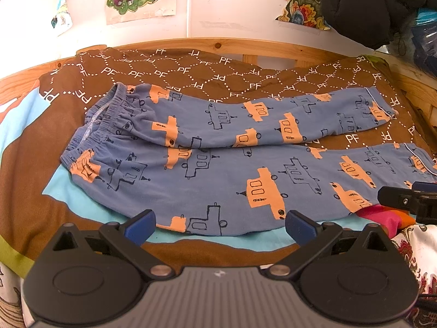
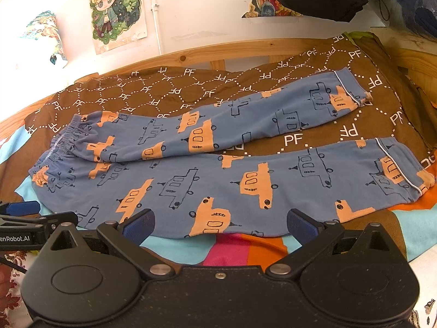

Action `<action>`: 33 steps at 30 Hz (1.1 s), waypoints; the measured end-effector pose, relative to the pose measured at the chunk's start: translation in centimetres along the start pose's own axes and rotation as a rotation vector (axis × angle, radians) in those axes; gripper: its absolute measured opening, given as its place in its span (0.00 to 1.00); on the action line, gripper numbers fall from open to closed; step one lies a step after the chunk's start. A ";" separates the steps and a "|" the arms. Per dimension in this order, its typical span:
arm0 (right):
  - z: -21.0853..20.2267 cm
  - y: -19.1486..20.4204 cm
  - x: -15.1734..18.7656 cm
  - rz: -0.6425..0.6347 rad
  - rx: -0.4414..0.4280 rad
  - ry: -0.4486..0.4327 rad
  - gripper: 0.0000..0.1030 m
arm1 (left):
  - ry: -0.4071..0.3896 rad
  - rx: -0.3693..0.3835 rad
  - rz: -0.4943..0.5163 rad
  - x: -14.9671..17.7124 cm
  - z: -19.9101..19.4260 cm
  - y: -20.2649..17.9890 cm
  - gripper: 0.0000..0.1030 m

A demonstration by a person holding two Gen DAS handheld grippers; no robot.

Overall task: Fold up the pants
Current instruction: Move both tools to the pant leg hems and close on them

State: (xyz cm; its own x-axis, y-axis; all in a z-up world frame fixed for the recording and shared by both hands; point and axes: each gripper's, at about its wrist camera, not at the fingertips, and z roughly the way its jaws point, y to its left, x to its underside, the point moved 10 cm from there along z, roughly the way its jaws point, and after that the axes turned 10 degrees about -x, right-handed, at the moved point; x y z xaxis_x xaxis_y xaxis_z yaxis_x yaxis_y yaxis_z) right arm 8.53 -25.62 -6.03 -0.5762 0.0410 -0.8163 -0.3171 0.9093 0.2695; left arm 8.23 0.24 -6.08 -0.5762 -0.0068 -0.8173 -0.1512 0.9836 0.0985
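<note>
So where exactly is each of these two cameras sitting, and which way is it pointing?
Left wrist view: sits on the left gripper, looking forward between its open fingers at the waistband half of the pants; the right gripper's tip pokes in at the right edge.
Right wrist view: sits on the right gripper, fingers open, facing the leg and cuff half of the pants; the left gripper shows at the left edge.
Both share the pants, the brown blanket and the wall poster.

Unfolded pants (image 1: 218, 147) on brown bedspread (image 1: 32, 191)
</note>
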 end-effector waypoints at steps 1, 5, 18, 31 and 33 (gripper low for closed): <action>0.1 0.0 -0.2 0.002 0.000 0.001 0.99 | 0.002 -0.002 0.000 0.0 0.0 0.0 1.00; 0.0 0.2 -0.3 0.014 0.004 0.004 0.99 | 0.010 -0.006 -0.008 0.1 0.3 0.2 1.00; 2.1 -2.0 -6.2 -0.032 -0.083 -0.017 0.99 | 0.004 0.002 0.069 -6.8 3.3 1.6 1.00; 12.3 -4.0 -16.0 -0.392 -0.186 0.143 0.99 | 0.005 -0.117 0.325 -20.6 14.8 5.0 1.00; 14.8 -4.3 -17.3 -0.412 -0.212 0.183 0.99 | 0.004 -0.112 0.356 -21.1 16.7 4.9 1.00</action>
State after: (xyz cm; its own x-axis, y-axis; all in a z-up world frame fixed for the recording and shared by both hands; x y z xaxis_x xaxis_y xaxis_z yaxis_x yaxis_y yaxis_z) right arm 31.05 -24.09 -0.63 -0.4882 -0.3946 -0.7785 -0.6811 0.7299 0.0572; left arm 33.09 8.20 2.13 -0.6117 0.3314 -0.7183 -0.0278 0.8984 0.4382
